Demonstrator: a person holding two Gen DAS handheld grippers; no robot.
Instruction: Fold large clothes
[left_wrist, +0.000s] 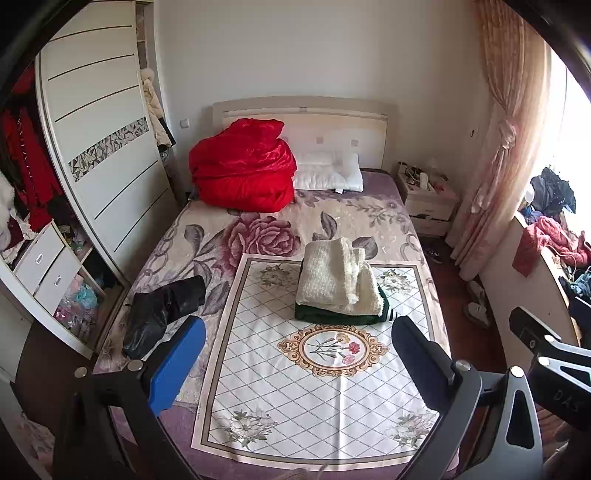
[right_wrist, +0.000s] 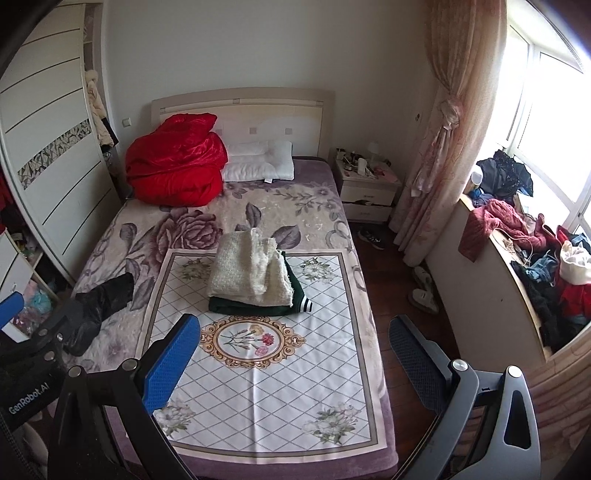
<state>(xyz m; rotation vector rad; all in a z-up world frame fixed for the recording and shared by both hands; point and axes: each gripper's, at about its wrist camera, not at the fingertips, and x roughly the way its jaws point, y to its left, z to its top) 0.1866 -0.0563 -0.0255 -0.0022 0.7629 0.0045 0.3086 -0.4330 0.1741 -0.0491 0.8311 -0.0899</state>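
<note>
Seemingly between garments, both the left gripper (left_wrist: 295, 354) and right gripper (right_wrist: 293, 354) hang open and empty above the bed (left_wrist: 258, 221), so next comes fetching the black jacket (left_wrist: 162, 314), probably unfolded, beside the folded stack (left_wrist: 340, 284).

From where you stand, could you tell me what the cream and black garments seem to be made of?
The cream garment looks like a fuzzy, matte knit, given its nubby surface. The black garment looks like smooth, glossy synthetic or leather-like fabric, given its sheen.

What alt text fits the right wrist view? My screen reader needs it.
A folded cream knit sweater sits atop a folded dark green garment on a white diamond-patterned cloth covering the bed. The open right gripper hovers in the foreground; a crumpled black jacket lies left.
</note>
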